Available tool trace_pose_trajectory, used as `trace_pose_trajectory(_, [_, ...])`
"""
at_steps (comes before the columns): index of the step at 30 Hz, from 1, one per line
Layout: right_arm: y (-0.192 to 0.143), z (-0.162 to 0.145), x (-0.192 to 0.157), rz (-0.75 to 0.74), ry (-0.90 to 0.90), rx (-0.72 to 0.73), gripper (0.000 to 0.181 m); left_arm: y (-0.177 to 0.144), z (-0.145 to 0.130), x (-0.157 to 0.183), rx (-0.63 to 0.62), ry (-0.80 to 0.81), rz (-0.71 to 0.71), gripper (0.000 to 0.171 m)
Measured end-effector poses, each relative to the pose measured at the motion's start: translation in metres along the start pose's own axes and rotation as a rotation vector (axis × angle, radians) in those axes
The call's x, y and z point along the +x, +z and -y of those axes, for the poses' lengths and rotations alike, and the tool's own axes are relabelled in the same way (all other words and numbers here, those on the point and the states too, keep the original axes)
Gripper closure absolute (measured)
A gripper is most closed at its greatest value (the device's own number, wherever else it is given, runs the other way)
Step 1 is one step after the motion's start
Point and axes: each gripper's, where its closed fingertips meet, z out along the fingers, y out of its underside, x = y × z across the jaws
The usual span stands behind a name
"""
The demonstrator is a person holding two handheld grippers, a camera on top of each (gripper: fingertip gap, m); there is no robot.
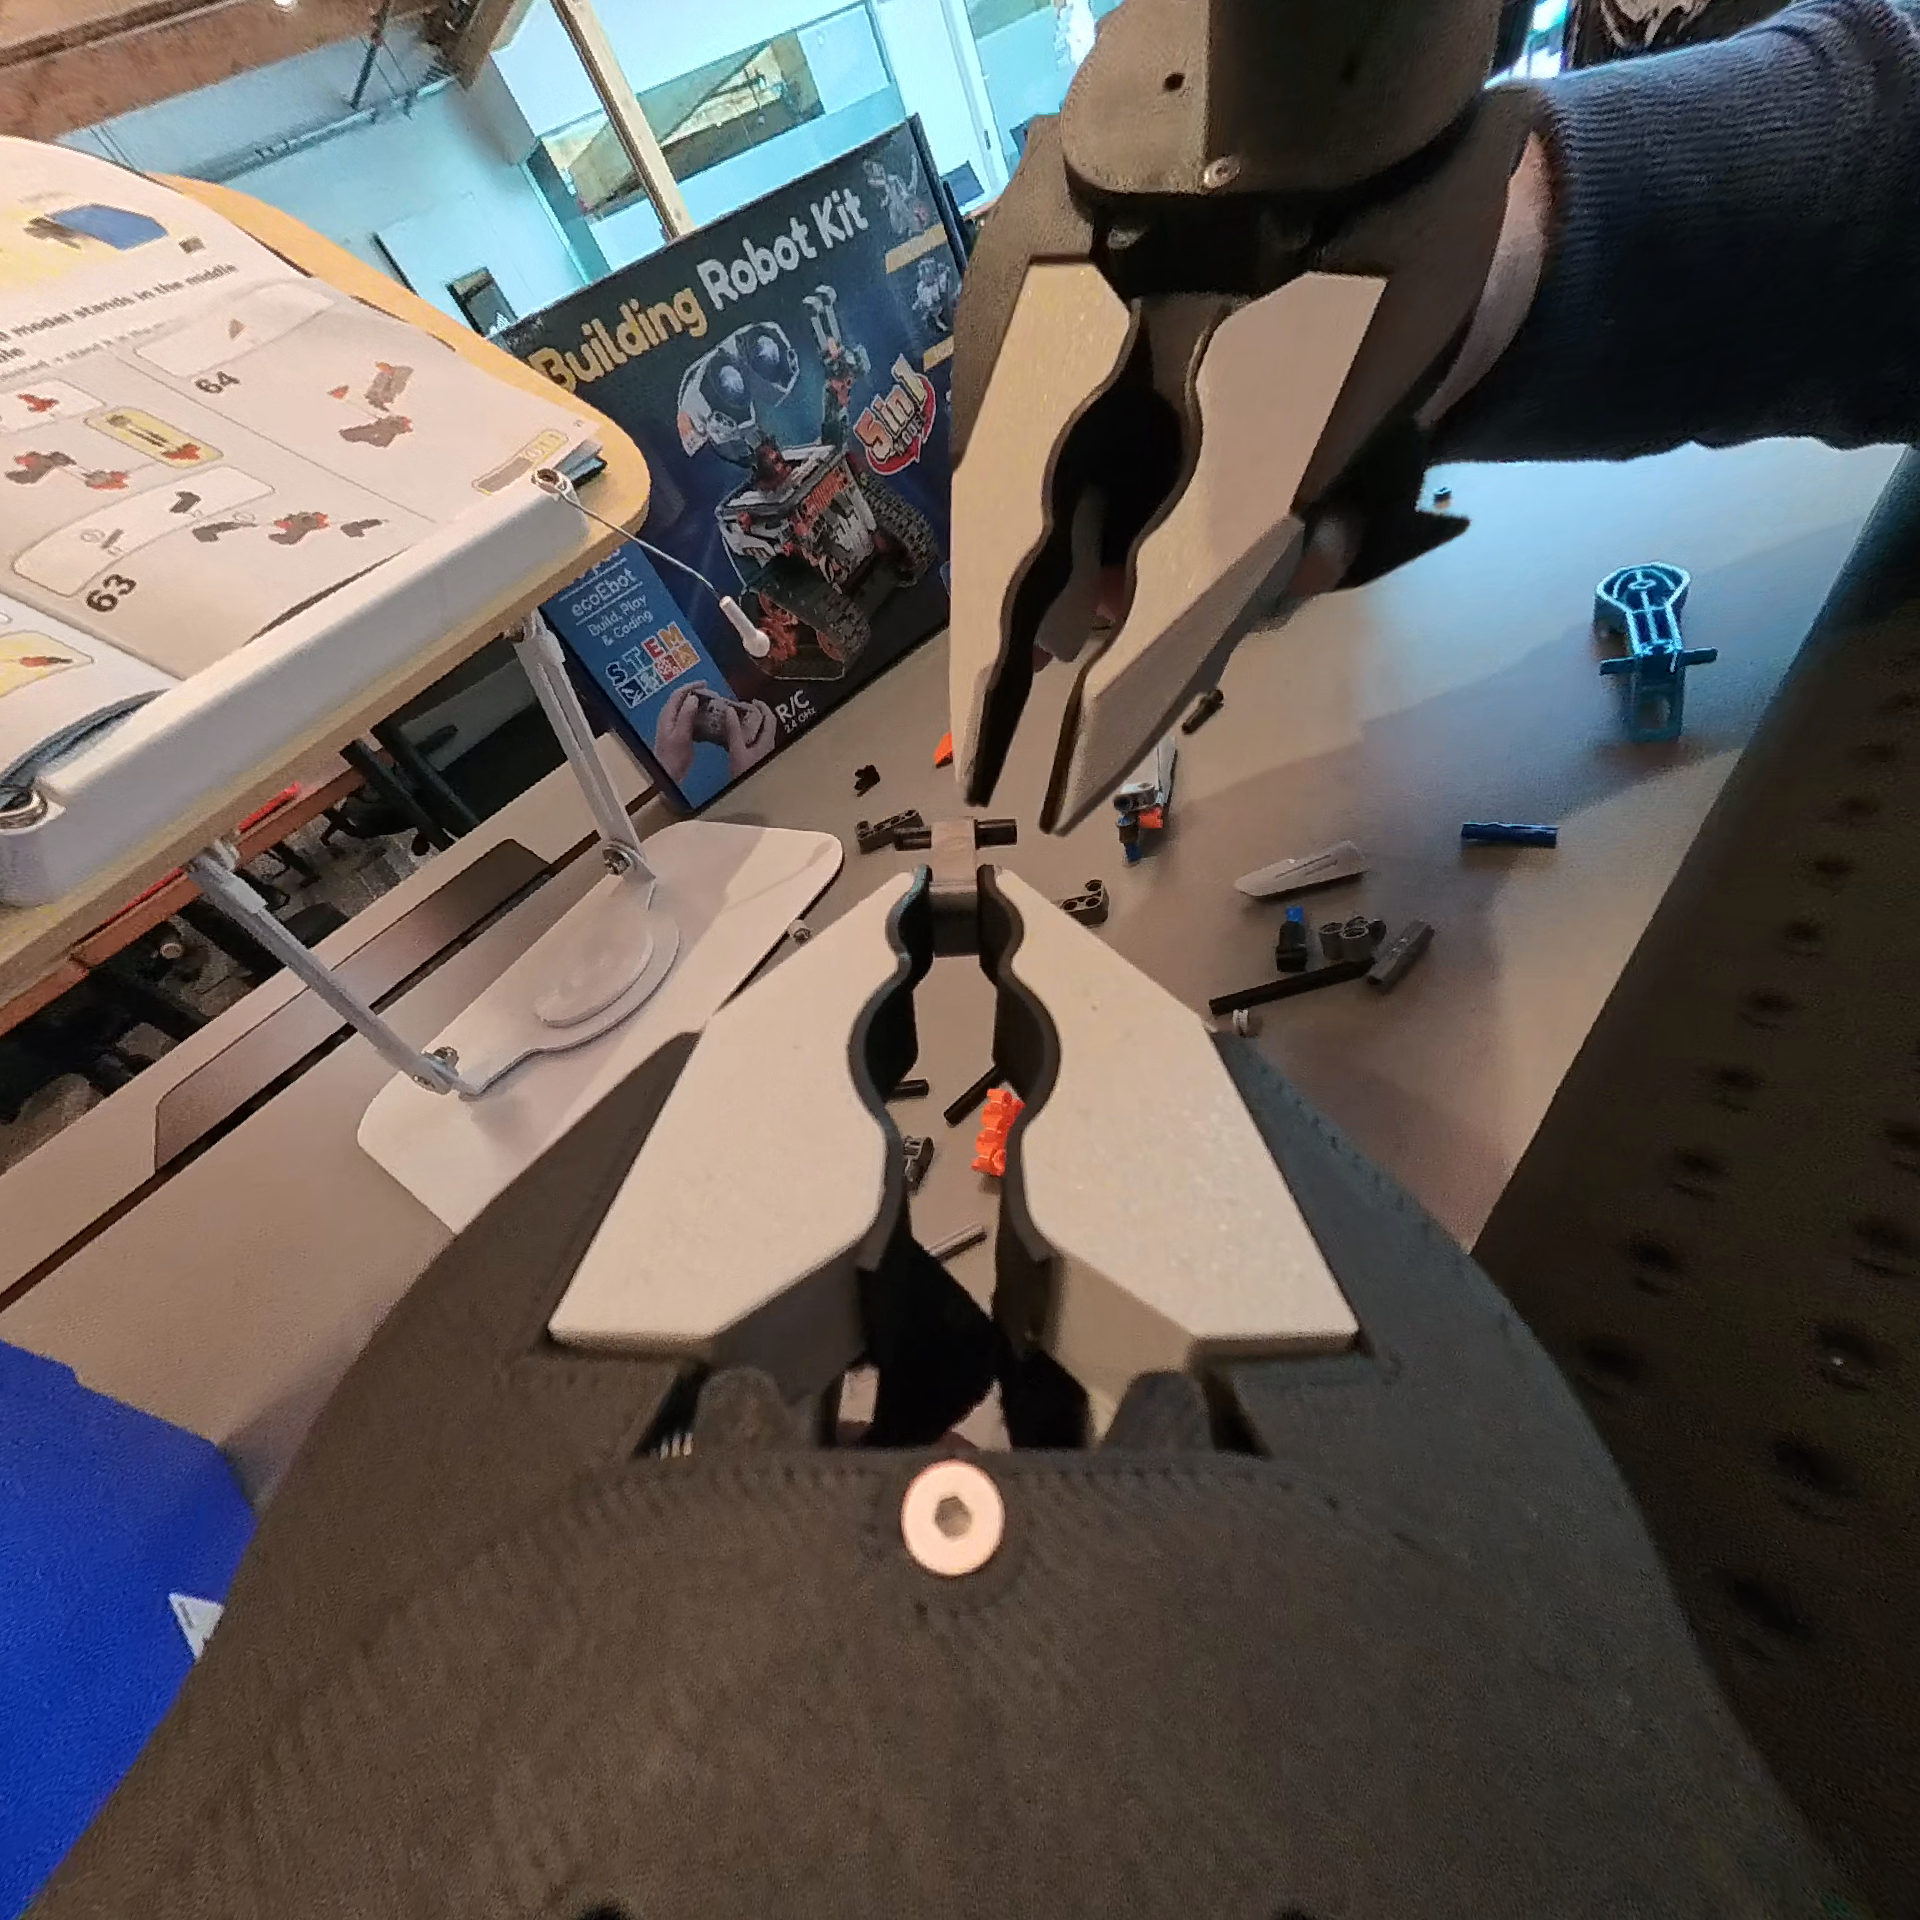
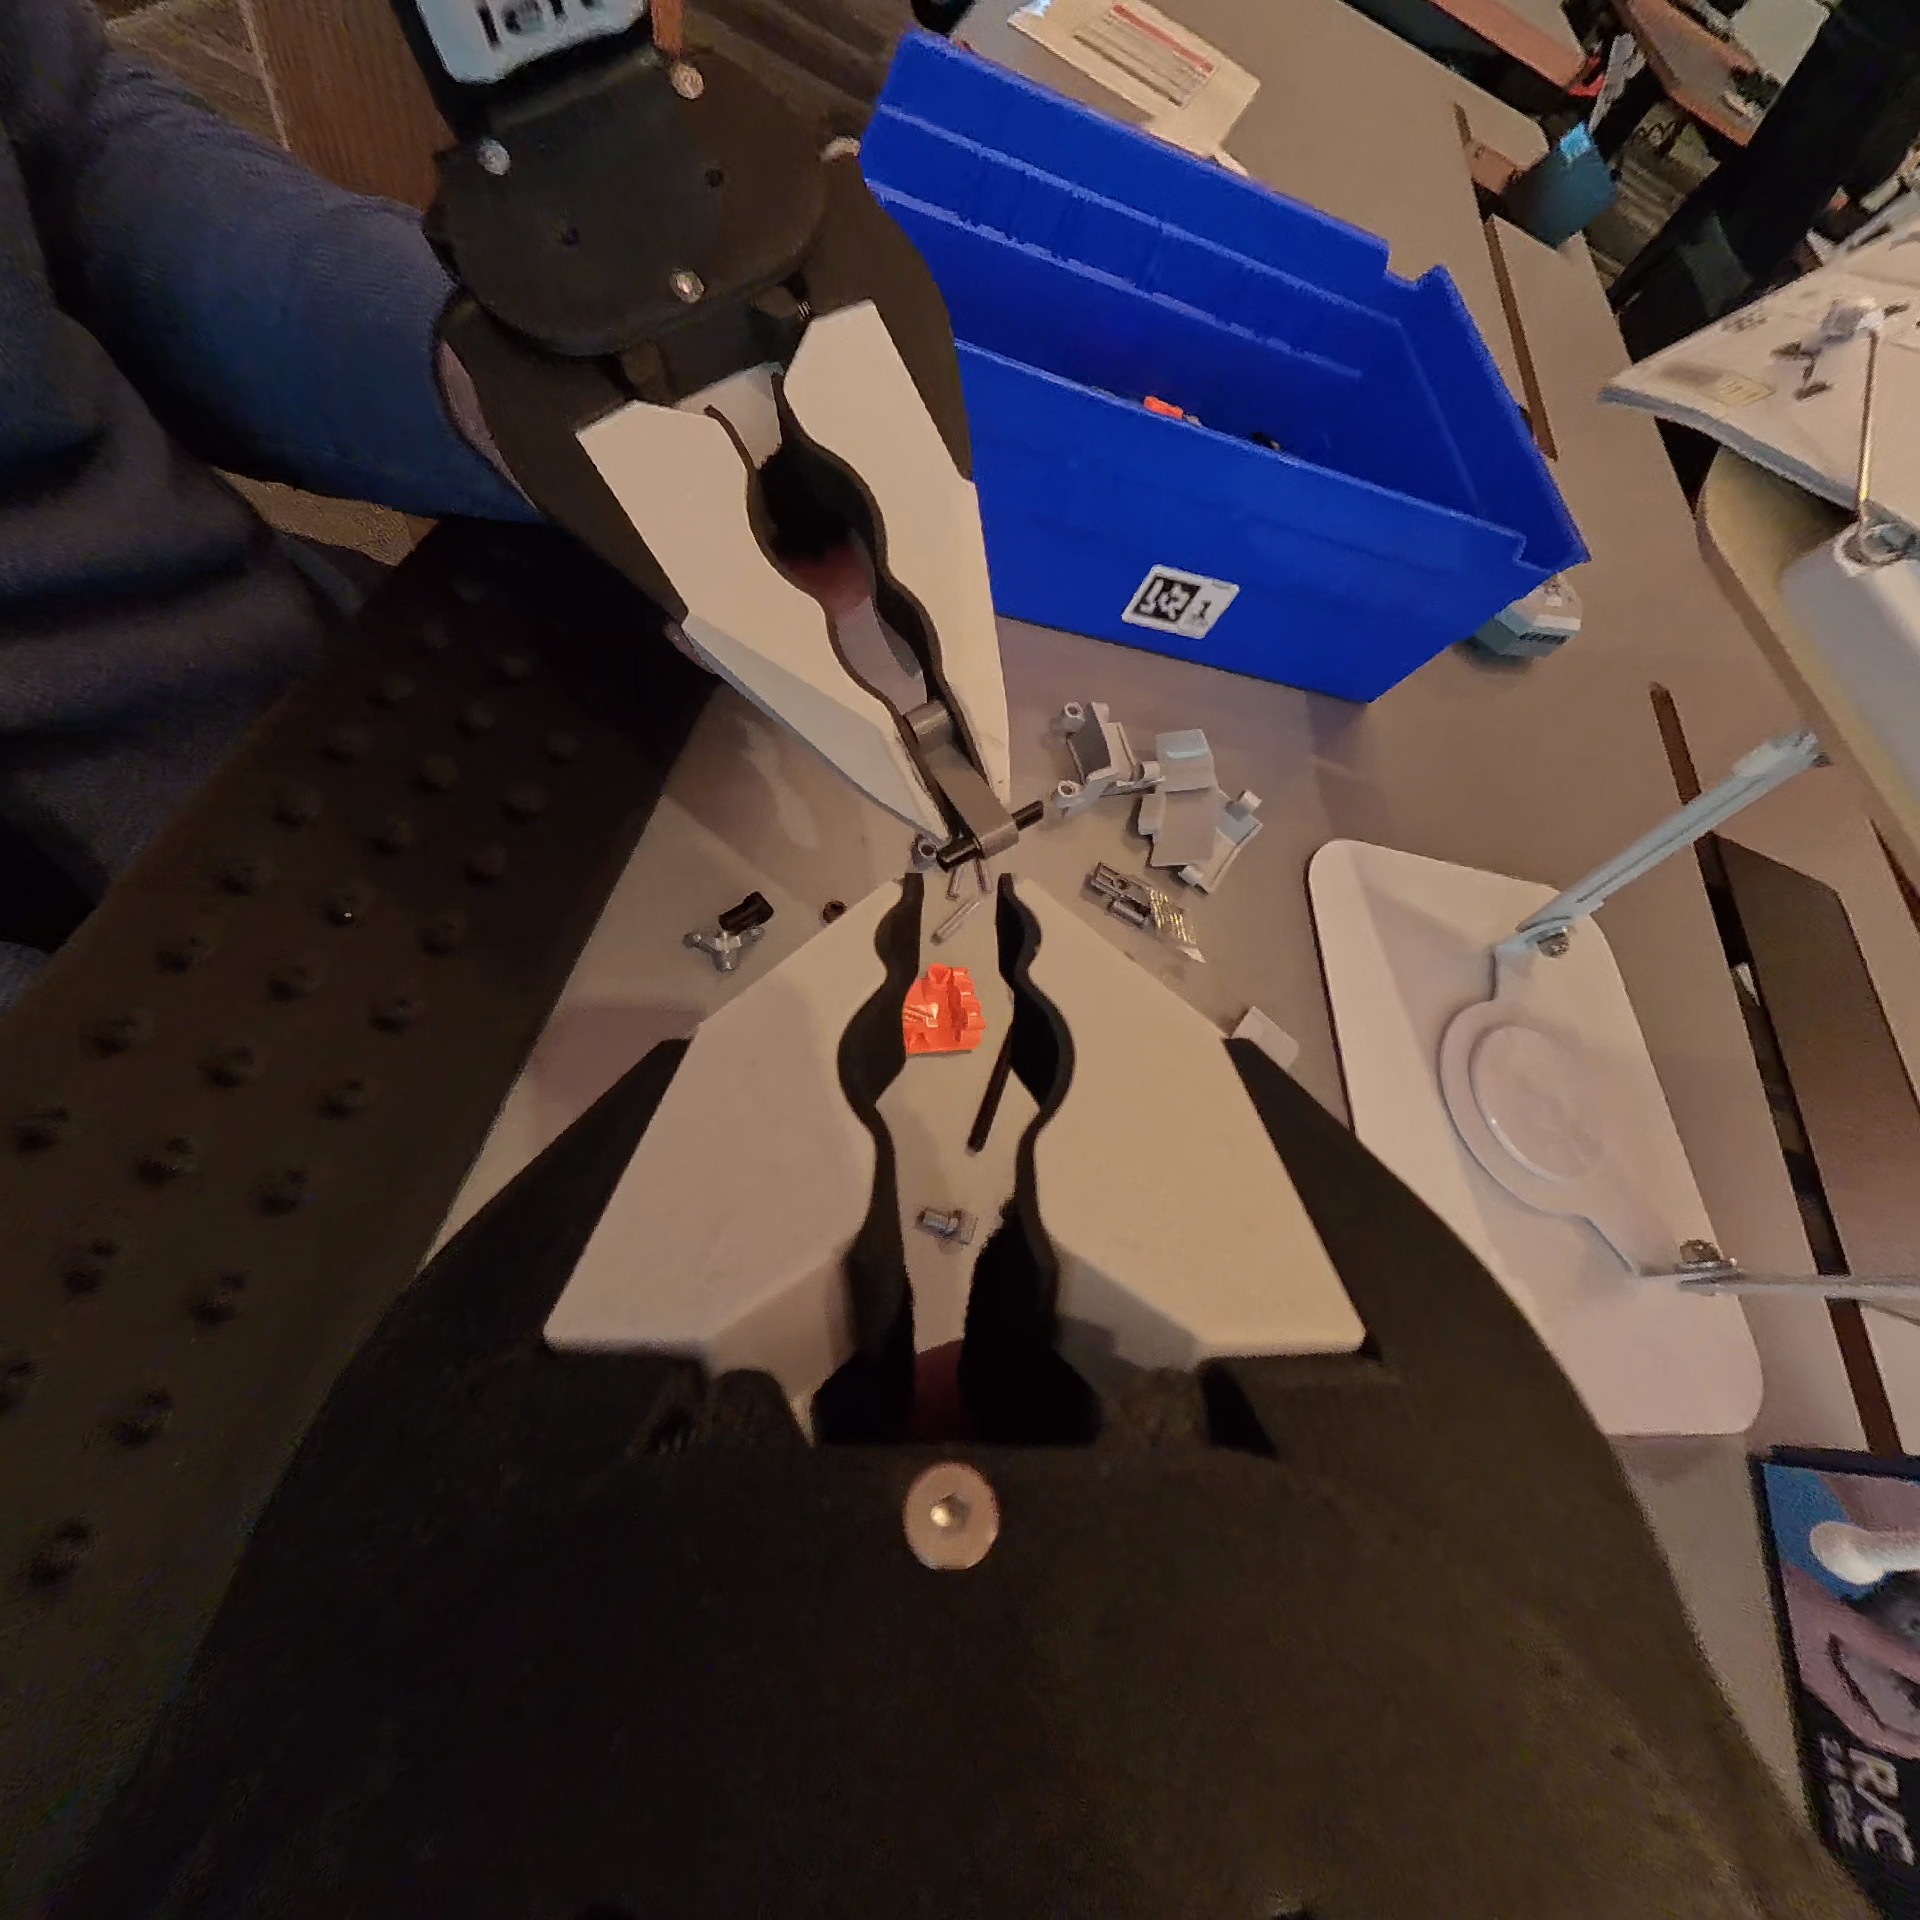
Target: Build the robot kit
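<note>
Behind the grippers, blue bin [image 2: 1226,540] with small parts, left gripper [image 1: 954,883] pinching grey connector [image 1: 956,844], right gripper [image 2: 961,894] slightly parted, empty.

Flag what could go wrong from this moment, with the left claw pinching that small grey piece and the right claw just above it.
1. The left claw grips the grey connector only at its fingertips; a nudge might twist it loose.
2. The right claw is open right at the black pin; closing off-centre could knock the pin out.
3. A dropped piece would likely land among the loose parts on the table and be hard to find.
</note>
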Motion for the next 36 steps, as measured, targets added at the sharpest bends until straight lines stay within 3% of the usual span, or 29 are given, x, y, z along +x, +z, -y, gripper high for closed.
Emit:
trace_pose_trajectory(16, [0.002,-0.008,0.014,-0.15,0.067,-0.038,0.168,0.003,-0.017,-0.015,-0.074,-0.044,0.048,0.166])
trace_pose_trajectory(27, [-0.011,-0.05,-0.008,-0.051,0.119,-0.175,0.161,-0.009,-0.028,-0.015,-0.148,-0.036,0.072,0.166])
trace_pose_trajectory(36, [0.019,-0.058,-0.04,0.035,0.015,-0.255,0.162,-0.018,-0.039,-0.011,-0.197,-0.031,0.088,0.166])
